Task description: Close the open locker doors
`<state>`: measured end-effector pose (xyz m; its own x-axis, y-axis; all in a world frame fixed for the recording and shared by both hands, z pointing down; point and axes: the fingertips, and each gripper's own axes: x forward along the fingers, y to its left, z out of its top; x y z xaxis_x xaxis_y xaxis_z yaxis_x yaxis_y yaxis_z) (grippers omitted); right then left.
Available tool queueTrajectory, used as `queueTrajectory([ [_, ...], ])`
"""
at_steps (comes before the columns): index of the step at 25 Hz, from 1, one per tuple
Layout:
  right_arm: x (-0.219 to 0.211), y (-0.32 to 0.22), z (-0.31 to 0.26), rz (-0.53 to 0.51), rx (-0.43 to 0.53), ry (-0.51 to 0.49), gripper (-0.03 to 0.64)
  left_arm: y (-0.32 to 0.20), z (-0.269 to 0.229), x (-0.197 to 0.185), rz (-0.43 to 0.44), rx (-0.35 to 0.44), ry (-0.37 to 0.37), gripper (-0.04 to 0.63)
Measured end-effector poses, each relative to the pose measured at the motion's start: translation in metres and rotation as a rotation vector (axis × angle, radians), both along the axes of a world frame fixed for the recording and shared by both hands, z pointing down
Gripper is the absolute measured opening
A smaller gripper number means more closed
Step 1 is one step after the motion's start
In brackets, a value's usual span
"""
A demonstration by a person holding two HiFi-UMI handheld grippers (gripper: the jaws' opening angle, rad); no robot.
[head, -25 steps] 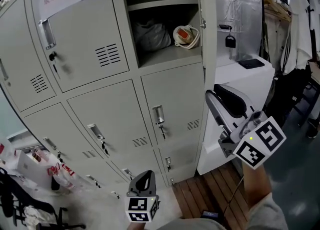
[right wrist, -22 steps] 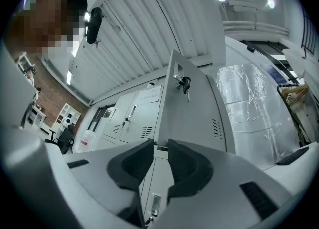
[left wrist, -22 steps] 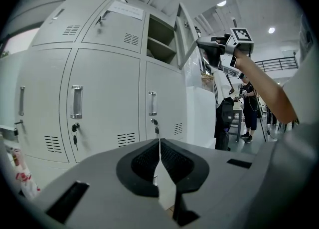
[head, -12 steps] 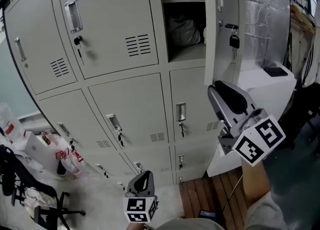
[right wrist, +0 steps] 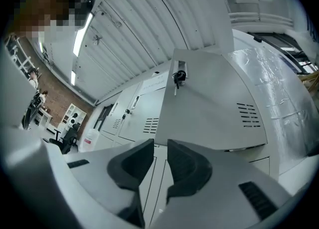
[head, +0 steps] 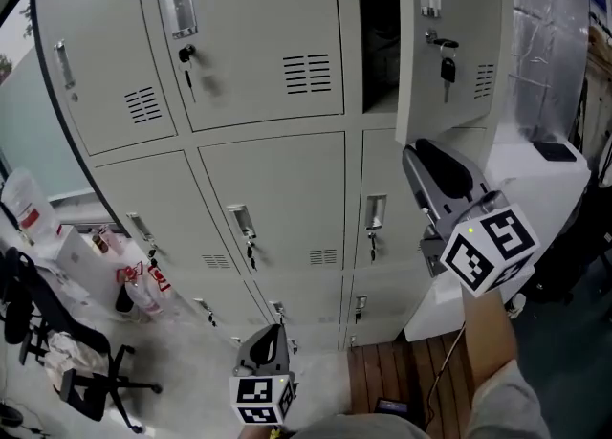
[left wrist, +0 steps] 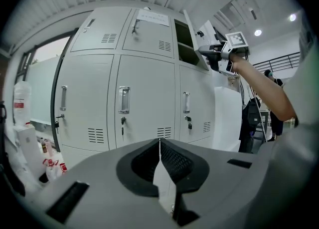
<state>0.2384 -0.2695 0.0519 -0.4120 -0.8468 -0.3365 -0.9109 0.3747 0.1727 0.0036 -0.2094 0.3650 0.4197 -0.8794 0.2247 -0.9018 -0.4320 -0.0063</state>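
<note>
The grey locker bank (head: pixel 268 188) has one door open (head: pixel 449 45) at the upper right, a key with a tag (head: pixel 447 66) hanging in its lock. The dark compartment (head: pixel 379 35) shows as a narrow gap beside it. My right gripper (head: pixel 414 153) is raised just under the door's lower edge; whether it touches I cannot tell. Its jaws stand a little apart, nothing between them, and point up at the door's face (right wrist: pixel 209 108). My left gripper (head: pixel 271 334) hangs low in front of the bottom lockers, shut and empty (left wrist: pixel 159 142).
All other locker doors (head: pixel 258 35) are closed, with keys in them. A white cabinet (head: pixel 540 188) stands right of the lockers, foil sheeting (head: pixel 550 35) above it. Bags and bottles (head: pixel 134 279) and a black office chair (head: pixel 57 361) are at lower left. Wooden floor boards (head: pixel 402 370) lie below.
The open door has swung towards the lockers, so the compartment's opening is much narrower. My right gripper has stayed at the door's lower edge; the left gripper has barely moved.
</note>
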Motion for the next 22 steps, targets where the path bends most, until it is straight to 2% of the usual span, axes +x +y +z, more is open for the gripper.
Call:
queueTrajectory([
  [11,-0.006,-0.049,0.000,0.024,-0.023,-0.022,0.092,-0.008,0.001,-0.039,-0.088,0.000,0.000,0.014],
  [22,0.000,-0.094,-0.006,0.092,-0.034,0.007,0.089,-0.011,0.001,-0.041,-0.112,0.006,0.005,0.014],
])
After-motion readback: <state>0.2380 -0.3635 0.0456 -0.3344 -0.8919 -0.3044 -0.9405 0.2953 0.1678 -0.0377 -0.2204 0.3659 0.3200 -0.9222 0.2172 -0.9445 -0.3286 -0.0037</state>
